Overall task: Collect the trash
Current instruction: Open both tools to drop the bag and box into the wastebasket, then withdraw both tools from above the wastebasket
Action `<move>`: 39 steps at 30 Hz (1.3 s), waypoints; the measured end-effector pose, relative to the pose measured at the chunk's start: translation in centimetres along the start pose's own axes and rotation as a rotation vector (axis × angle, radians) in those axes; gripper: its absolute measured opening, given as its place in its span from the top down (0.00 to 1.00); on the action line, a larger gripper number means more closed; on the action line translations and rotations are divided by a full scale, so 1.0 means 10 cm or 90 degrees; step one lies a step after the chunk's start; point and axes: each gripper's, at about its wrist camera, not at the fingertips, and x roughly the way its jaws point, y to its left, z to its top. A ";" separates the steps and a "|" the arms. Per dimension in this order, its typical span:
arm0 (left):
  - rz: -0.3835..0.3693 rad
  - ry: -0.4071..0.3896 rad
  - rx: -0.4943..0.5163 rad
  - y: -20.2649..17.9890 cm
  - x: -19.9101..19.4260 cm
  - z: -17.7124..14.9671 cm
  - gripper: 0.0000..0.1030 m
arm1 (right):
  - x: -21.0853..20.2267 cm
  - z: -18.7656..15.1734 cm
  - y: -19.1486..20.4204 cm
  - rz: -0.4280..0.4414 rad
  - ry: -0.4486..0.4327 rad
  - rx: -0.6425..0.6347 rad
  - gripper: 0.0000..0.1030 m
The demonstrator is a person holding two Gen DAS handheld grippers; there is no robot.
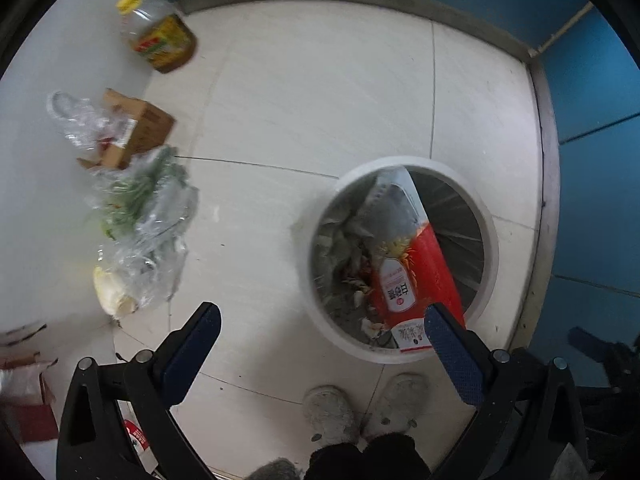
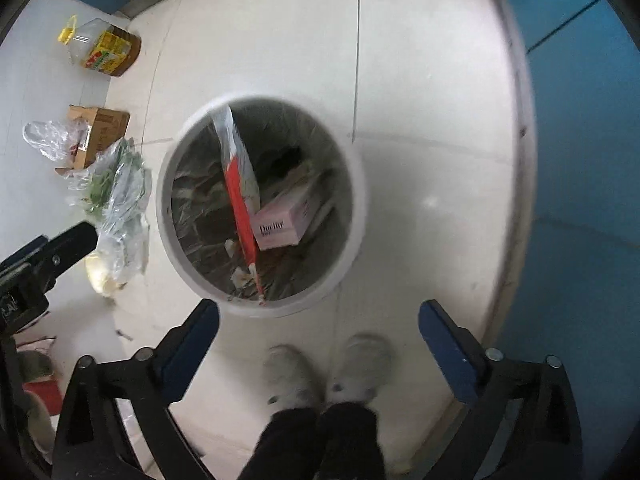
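Both tongs spread wide, nothing between | left tongs point(image 1: 322, 326) and right tongs point(image 2: 319, 320) over my white bin point(image 2: 362, 208) | red bag point(image 1: 416, 276), pink box point(image 2: 286, 220) inside bin | oil bottle point(image 1: 158, 32), carton point(image 1: 136, 128) on floor

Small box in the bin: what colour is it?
Pale pink box with dark lettering, lying inside the white bin; it shows best in the right wrist view.

The red-and-white plastic package point(image 1: 416, 264) in the round white bin point(image 1: 494, 240) is partly covered by a blue-padded finger point(image 1: 452, 356). The pale shoes point(image 2: 288, 376) are blurred. The red-labelled item point(image 1: 136, 434) is unidentifiable.
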 end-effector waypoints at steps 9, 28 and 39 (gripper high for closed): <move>0.011 -0.092 -0.050 0.18 -1.07 -0.42 0.00 | -1.24 -0.47 0.04 -0.058 -0.130 -0.048 0.00; -0.051 -0.282 -0.010 0.51 -4.56 -1.97 0.00 | -5.16 -2.82 0.37 -0.042 -0.396 -0.040 0.00; -0.121 -0.286 -0.017 0.71 -5.54 -2.64 0.00 | -6.34 -3.98 0.46 0.041 -0.438 -0.033 0.00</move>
